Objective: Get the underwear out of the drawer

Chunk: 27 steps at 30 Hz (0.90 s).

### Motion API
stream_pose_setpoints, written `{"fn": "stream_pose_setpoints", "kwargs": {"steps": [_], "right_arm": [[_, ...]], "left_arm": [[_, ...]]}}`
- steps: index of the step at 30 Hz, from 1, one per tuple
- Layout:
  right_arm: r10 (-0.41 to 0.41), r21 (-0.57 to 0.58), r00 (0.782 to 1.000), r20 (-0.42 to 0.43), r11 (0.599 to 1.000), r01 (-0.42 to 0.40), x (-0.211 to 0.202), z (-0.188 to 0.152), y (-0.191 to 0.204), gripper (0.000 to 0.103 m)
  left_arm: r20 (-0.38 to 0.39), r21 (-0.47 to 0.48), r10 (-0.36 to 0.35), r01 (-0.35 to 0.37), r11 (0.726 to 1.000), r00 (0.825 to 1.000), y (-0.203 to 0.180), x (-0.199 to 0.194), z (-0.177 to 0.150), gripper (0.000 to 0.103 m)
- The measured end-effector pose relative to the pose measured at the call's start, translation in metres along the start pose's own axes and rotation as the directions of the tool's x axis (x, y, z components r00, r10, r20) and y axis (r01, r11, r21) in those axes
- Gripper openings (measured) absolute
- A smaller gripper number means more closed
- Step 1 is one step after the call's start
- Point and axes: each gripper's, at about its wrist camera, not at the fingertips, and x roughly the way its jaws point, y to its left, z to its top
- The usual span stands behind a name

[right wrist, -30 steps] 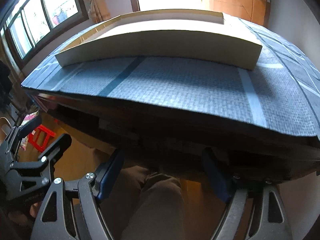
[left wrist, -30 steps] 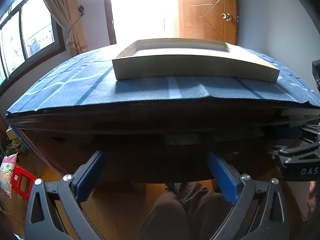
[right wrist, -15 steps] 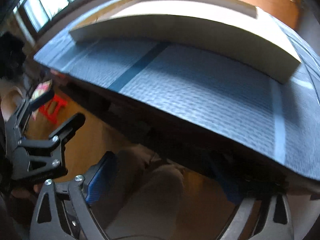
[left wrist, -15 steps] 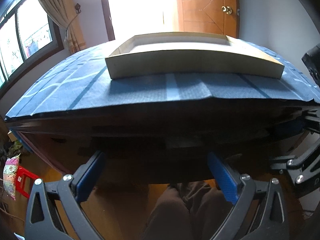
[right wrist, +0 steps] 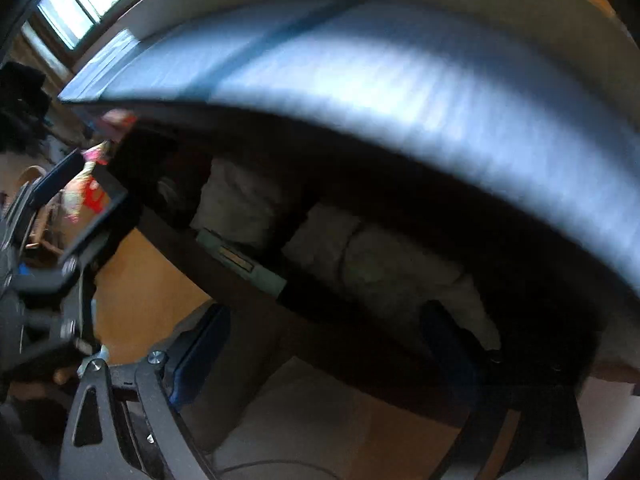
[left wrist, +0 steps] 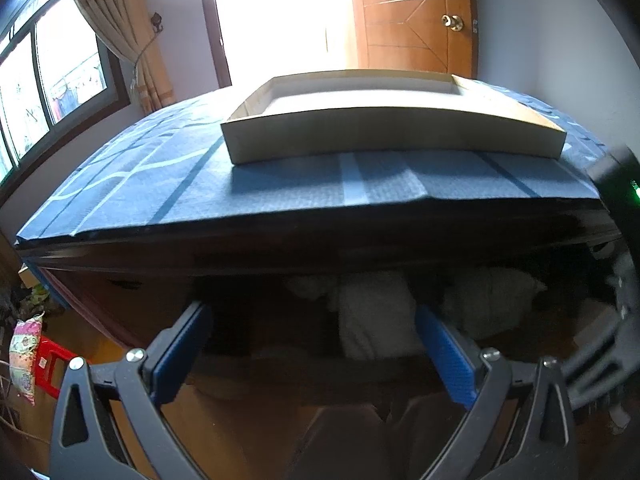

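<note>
Left wrist camera looks slightly downward at the table (left wrist: pixel 280 184) edge, open drawer (left wrist: pixel 380 312) at six o'clock. Right wrist camera, closer, blurred, looks steeply down into the same drawer (right wrist: pixel 360 264), table (right wrist: pixel 400 80) at twelve o'clock.

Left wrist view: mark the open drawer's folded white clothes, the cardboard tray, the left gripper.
folded white clothes (left wrist: pixel 374 316), left wrist view, middle of the bundle.
cardboard tray (left wrist: pixel 392 134), left wrist view, near side wall.
left gripper (left wrist: pixel 314 344), left wrist view, midway between fingertips.

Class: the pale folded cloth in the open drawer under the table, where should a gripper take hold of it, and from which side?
Grip the pale folded cloth at its rounded near end, coming down from above the drawer front. The table overhangs the far part, so only the near end seems reachable.
</note>
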Motion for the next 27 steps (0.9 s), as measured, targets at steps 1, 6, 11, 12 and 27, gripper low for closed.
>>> {"fn": "stream_pose_setpoints", "kwargs": {"steps": [1,6,11,12,27], "right_arm": [[0.000,-0.007,1.000,0.009,1.000,0.000,-0.001,-0.007,0.003,0.098],[-0.038,-0.051,0.989,0.140,0.998,0.045,-0.007,-0.035,0.017,0.098],[0.036,-0.020,0.979,0.199,0.999,-0.032,-0.022,-0.051,0.018,0.098],[0.081,0.006,0.975,0.208,0.996,-0.084,-0.027,-0.053,0.014,0.098],[-0.096,0.306,0.970,0.225,0.952,0.024,-0.043,-0.071,-0.031,0.061]], "left_arm": [[-0.002,0.000,-0.003,0.003,1.000,1.000,-0.001,0.001,-0.001,0.102],[-0.065,0.021,0.009,-0.008,1.000,0.998,-0.006,0.014,-0.010,0.099],[-0.142,-0.028,-0.018,0.014,1.000,0.990,0.003,0.024,-0.011,0.092],[-0.145,-0.030,-0.017,0.013,0.999,0.989,0.004,0.024,-0.011,0.091],[-0.194,-0.056,-0.022,0.011,0.998,0.981,0.017,0.034,-0.011,0.081]]}}
